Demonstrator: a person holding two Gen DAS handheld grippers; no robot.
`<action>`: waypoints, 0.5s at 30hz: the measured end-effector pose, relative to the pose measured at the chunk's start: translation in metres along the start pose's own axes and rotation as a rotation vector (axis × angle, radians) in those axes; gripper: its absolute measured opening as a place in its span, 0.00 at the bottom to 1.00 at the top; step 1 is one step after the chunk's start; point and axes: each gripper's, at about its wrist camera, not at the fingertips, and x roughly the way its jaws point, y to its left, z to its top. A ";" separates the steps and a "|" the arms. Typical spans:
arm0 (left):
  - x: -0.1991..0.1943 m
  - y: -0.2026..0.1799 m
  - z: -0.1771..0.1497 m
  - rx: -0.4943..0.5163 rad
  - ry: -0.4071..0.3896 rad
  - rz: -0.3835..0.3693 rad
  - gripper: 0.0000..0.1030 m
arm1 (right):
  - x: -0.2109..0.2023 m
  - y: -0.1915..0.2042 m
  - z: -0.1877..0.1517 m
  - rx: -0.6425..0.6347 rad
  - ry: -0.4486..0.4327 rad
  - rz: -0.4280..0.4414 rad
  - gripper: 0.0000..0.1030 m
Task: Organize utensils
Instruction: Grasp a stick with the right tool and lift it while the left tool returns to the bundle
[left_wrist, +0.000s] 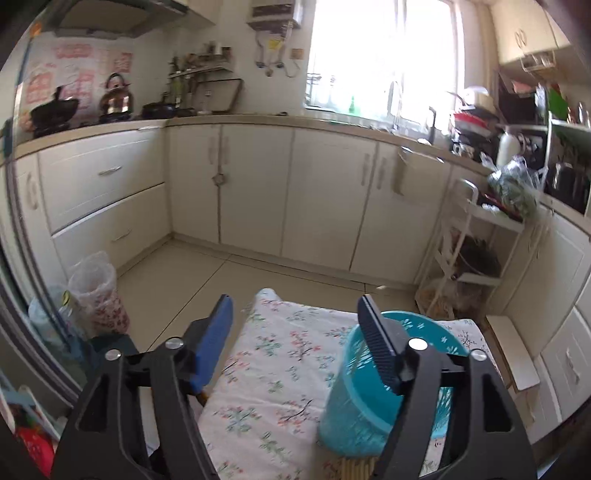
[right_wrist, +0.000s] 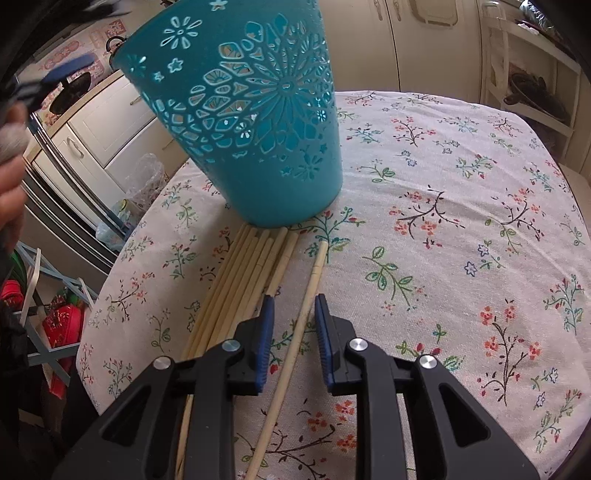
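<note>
A teal cut-out holder (right_wrist: 255, 122) stands on the floral tablecloth (right_wrist: 461, 221). Several pale wooden chopsticks (right_wrist: 243, 280) lie bundled in front of its base. One chopstick (right_wrist: 306, 306) lies apart, to their right. My right gripper (right_wrist: 293, 306) is open, low over the cloth, with its jaws on either side of this lone chopstick. In the left wrist view the holder (left_wrist: 354, 398) is at lower right, with chopstick ends (left_wrist: 354, 469) below it. My left gripper (left_wrist: 295, 317) is open and empty above the table, left of the holder.
Cream kitchen cabinets (left_wrist: 258, 192) line the far walls, with a stove and kettle (left_wrist: 116, 98) at left. A lined bin (left_wrist: 98, 291) stands on the floor left of the table. A white rack (left_wrist: 476, 243) stands at right.
</note>
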 end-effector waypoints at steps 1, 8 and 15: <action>-0.009 0.014 -0.007 -0.030 0.002 0.012 0.72 | 0.000 0.001 0.000 -0.005 -0.004 -0.008 0.20; 0.005 0.053 -0.087 -0.078 0.199 0.035 0.80 | 0.002 0.026 -0.009 -0.158 -0.022 -0.183 0.09; 0.029 0.050 -0.145 -0.023 0.318 0.038 0.80 | -0.030 0.002 -0.016 0.007 -0.068 -0.089 0.06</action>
